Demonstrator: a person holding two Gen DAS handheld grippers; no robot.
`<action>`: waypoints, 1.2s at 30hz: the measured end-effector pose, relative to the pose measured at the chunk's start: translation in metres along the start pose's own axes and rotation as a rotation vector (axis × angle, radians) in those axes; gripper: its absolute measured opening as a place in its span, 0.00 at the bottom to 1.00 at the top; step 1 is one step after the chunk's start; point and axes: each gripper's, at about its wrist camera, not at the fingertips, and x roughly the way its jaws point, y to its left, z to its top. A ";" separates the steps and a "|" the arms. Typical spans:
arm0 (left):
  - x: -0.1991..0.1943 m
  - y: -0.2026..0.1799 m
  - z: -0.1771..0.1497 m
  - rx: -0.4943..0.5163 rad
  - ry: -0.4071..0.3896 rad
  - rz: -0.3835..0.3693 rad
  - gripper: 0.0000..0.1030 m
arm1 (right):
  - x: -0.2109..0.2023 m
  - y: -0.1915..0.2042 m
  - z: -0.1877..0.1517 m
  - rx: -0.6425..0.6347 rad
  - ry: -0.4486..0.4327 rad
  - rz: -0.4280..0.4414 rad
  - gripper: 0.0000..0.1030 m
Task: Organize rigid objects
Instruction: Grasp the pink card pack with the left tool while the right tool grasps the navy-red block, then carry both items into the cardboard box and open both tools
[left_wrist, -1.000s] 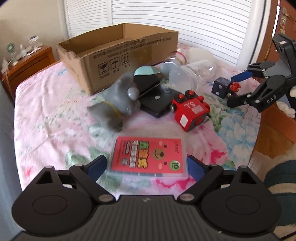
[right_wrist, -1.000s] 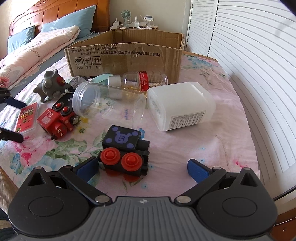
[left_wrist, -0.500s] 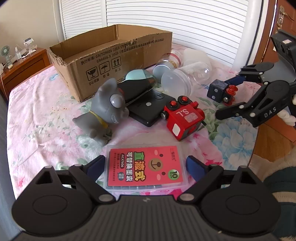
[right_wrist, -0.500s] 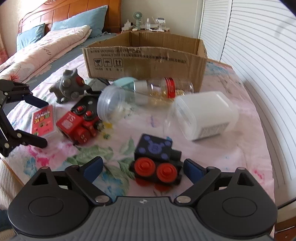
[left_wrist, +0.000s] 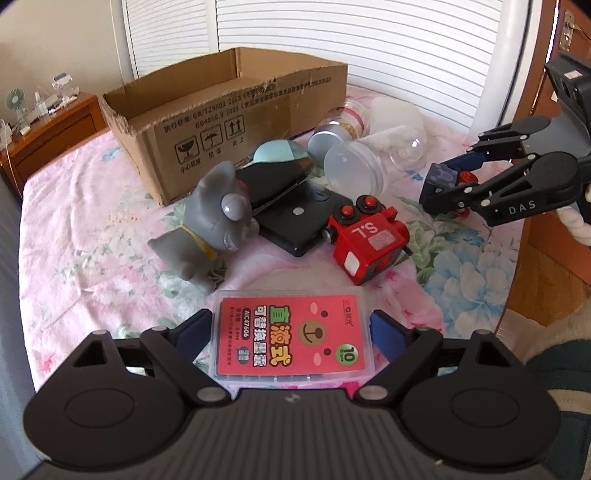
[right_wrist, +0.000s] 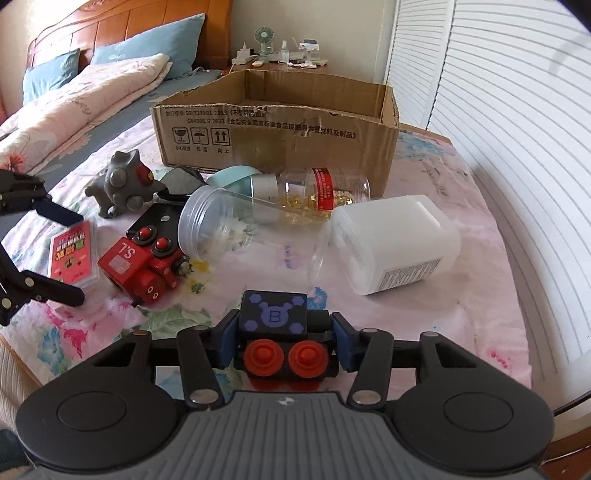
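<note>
My right gripper (right_wrist: 282, 338) is clamped on the black toy block (right_wrist: 280, 332), the one with two red knobs, down on the floral sheet (right_wrist: 424, 325). My left gripper (left_wrist: 291, 328) has its jaws closing around the red card case (left_wrist: 291, 339), pads just beside its edges but not pressing. The cardboard box (right_wrist: 277, 129) sits behind the pile, with the red toy block (left_wrist: 369, 240) between my grippers.

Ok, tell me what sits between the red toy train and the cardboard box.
In the left wrist view, a black flat device lies between the red train and the box, with a black and teal object stacked on it nearer the box.
</note>
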 end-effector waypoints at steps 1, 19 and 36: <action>-0.002 -0.001 0.001 0.005 0.002 0.000 0.87 | -0.002 0.000 0.001 -0.013 0.000 -0.001 0.55; -0.053 0.015 0.093 0.013 -0.119 0.080 0.87 | -0.053 -0.017 0.064 -0.123 -0.147 0.033 0.55; 0.038 0.086 0.215 -0.069 -0.147 0.281 0.88 | -0.032 -0.042 0.148 -0.111 -0.220 0.026 0.55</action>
